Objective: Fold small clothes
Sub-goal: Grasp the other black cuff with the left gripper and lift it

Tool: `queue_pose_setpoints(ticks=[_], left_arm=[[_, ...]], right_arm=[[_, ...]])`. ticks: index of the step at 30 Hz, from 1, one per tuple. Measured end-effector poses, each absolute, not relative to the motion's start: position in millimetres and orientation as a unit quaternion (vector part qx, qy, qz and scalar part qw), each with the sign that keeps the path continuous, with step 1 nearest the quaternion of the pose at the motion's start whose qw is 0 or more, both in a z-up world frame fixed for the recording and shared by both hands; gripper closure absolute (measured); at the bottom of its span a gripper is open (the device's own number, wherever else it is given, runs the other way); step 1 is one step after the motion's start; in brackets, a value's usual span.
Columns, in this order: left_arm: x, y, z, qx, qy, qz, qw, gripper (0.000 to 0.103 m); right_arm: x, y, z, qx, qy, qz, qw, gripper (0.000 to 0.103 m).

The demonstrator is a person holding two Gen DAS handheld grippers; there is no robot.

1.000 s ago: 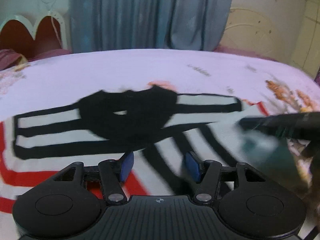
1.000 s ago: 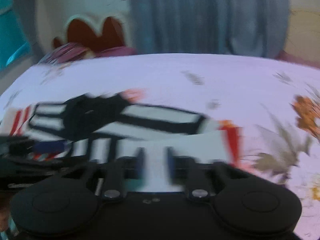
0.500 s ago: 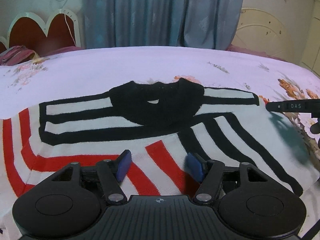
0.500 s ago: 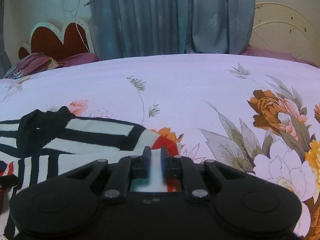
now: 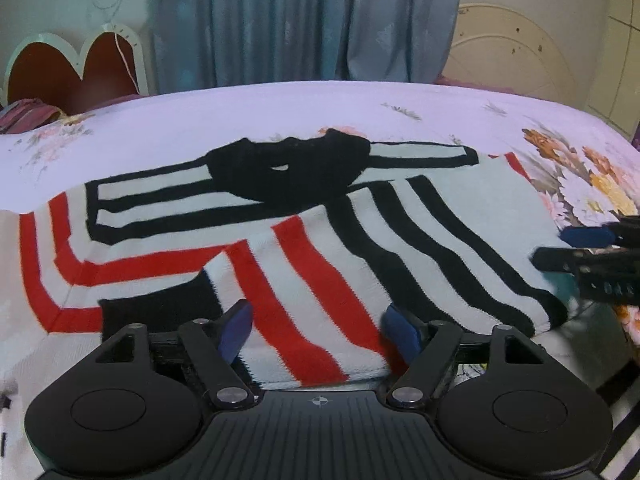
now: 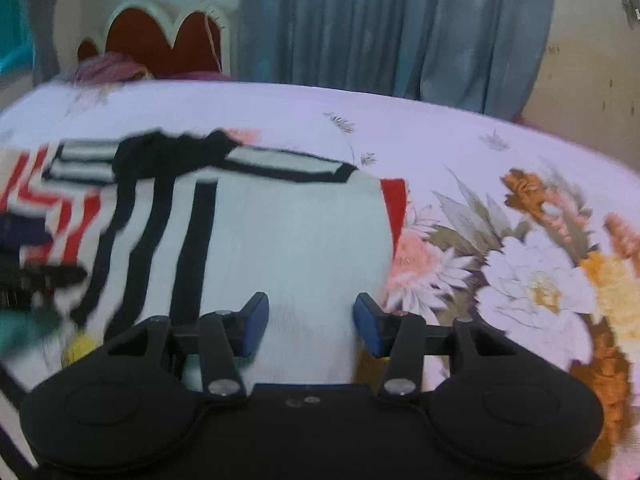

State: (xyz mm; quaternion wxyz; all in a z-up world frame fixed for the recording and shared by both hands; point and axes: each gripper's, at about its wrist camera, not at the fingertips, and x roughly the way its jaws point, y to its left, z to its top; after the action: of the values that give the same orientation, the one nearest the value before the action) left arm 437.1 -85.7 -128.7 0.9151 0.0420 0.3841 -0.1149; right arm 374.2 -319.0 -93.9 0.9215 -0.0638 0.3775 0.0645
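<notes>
A small white sweater (image 5: 304, 216) with black and red stripes and a black collar (image 5: 288, 168) lies spread on the bed. A red-striped sleeve (image 5: 304, 296) is folded across its body. My left gripper (image 5: 319, 332) hovers at the sweater's near edge, jaws opening, with that sleeve's end lying between the blue pads (image 5: 236, 332) and not pinched. My right gripper (image 6: 312, 324) is over the sweater's white right part (image 6: 296, 248), jaws opening, cloth loose between the pads. It also shows at the right edge of the left wrist view, right gripper (image 5: 588, 248).
The bed sheet (image 5: 280, 108) is pale lilac with large flowers (image 6: 536, 280) to the sweater's right. A red heart-shaped headboard (image 5: 72, 76) and a purple bundle (image 5: 24, 120) stand at the far left, a blue curtain (image 5: 304, 20) behind the bed.
My right gripper has gone from shut on the white cloth to open and has let it go. My left gripper has spread wider and drawn back; the red-striped sleeve now lies folded over the body.
</notes>
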Motion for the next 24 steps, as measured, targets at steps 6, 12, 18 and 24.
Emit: queue_pose_setpoints(ticks=[6,12,18,24], left_arm=[[425,-72,-125,0.033,0.375,-0.093,0.922,0.03],[416,-58,-124,0.026,0.373,-0.08,0.924,0.03],[419,-53,-132,0.021,0.39,-0.072,0.918,0.027],[415,-44,-139,0.019,0.379,-0.053,0.924,0.018]], right_arm=[[357,-313,-73,-0.02,0.361,0.084,0.929,0.06],[351,-309,-82,-0.031,0.386,0.071,0.919,0.058],[350,-307,-89,-0.041,0.401,0.07,0.913,0.058],[349,-304,-89,-0.045,0.408,0.075,0.909,0.056]])
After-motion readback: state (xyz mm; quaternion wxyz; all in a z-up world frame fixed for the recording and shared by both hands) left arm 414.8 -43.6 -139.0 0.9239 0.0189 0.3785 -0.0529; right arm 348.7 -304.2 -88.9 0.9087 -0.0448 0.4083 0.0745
